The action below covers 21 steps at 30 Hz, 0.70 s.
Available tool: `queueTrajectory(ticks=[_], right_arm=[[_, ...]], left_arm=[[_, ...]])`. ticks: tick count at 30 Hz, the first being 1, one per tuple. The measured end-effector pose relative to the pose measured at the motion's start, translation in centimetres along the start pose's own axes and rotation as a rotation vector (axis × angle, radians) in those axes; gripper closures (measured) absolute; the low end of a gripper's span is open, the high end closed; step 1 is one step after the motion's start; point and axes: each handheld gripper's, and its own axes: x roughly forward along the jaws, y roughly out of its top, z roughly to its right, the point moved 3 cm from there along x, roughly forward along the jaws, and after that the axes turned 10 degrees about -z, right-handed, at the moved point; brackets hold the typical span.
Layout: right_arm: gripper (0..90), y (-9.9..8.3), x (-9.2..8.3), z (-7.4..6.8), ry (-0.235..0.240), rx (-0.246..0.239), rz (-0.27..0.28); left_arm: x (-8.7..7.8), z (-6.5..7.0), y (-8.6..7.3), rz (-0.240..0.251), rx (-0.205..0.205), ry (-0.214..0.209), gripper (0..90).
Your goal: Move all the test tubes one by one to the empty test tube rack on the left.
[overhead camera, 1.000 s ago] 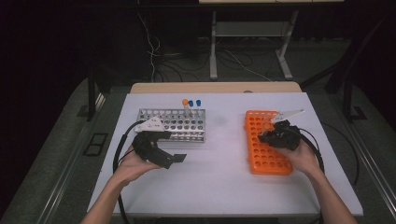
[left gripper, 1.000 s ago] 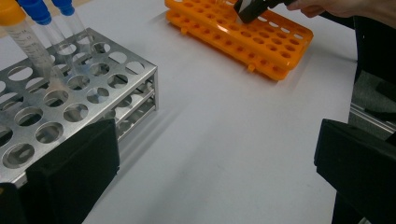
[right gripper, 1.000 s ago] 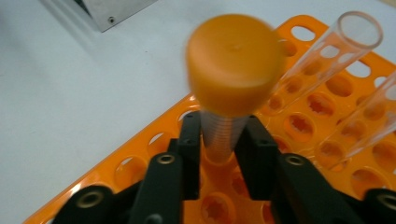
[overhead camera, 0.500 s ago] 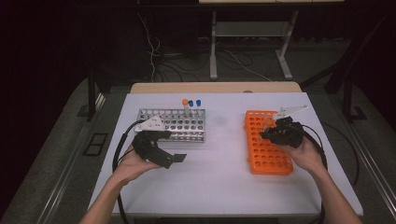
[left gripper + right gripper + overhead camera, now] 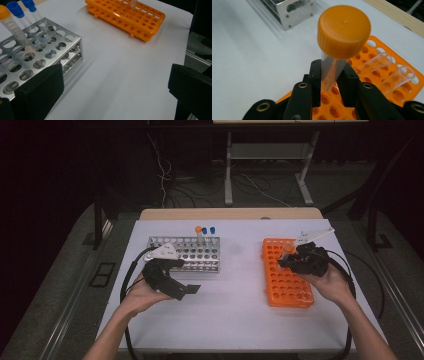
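A white tabletop (image 5: 235, 305) carries a silver perforated metal tube rack (image 5: 187, 253) and an orange plastic tube rack (image 5: 286, 280). Above the orange rack, the right hand-held gripper (image 5: 331, 82) clamps a clear orange-capped tube (image 5: 337, 52). The left hand-held gripper (image 5: 112, 90) gapes, holding nothing.

No text, brand or number can be read. The orange-capped tube (image 5: 332, 67) in the right gripper view and the orange-capped tube in the metal rack (image 5: 15, 28) at far left bear fine printed graduation marks, too blurred to make out.
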Motion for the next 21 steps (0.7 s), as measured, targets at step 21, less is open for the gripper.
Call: queueTrajectory(ticks=[21], right_arm=[[73.8, 2.7, -0.7, -6.5, 0.146, -0.159, -0.015]], left_arm=[[0.3, 1.2, 1.6, -0.017, 0.058, -0.019, 0.0]])
